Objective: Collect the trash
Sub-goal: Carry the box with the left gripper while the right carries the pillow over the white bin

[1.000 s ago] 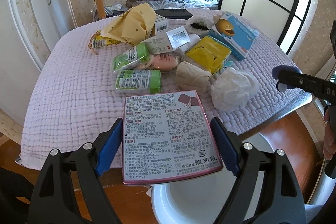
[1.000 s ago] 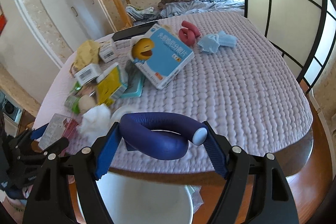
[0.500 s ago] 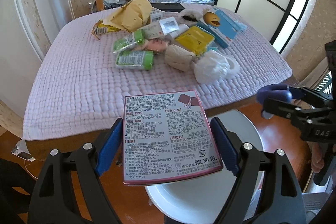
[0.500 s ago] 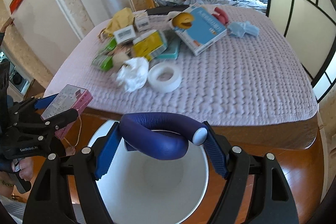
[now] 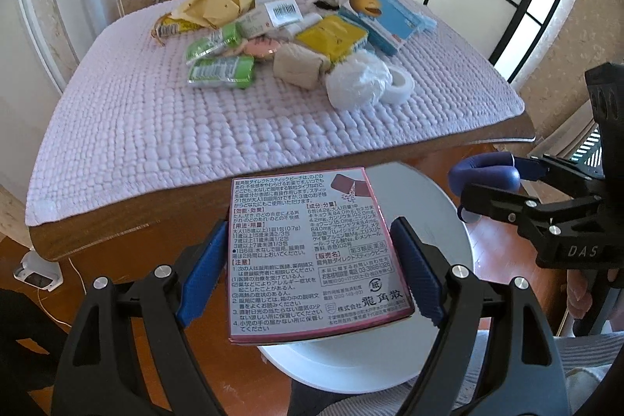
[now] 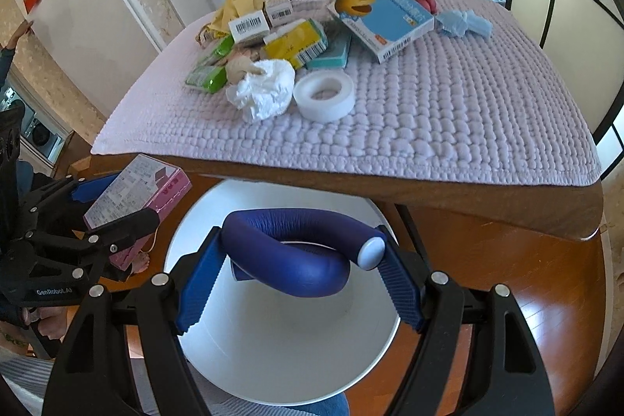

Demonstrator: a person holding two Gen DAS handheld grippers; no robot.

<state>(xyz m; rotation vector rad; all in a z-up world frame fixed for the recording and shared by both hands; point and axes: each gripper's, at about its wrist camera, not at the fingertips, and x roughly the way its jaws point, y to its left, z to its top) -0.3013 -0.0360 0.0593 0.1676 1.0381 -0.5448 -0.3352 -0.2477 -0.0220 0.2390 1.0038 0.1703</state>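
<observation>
Both grippers over white bin (image 6: 288,349) — left gripper (image 5: 312,256) clamps pink box (image 5: 316,252), right gripper (image 6: 300,271) blue tube (image 6: 300,252)

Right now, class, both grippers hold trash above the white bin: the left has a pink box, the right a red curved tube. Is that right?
Not quite. The curved tube in the right gripper is dark blue, not red, as the right wrist view shows. The left gripper does hold the pink box above the white bin.

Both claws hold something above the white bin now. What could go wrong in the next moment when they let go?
1. The left claw holds the pink box near the white bin rim, partly over the floor in the right wrist view; released there, it may miss.
2. The blue curved tube in the right claw is over the opening, but it is bent and may bounce out.
3. The claws are close together and could collide.
</observation>
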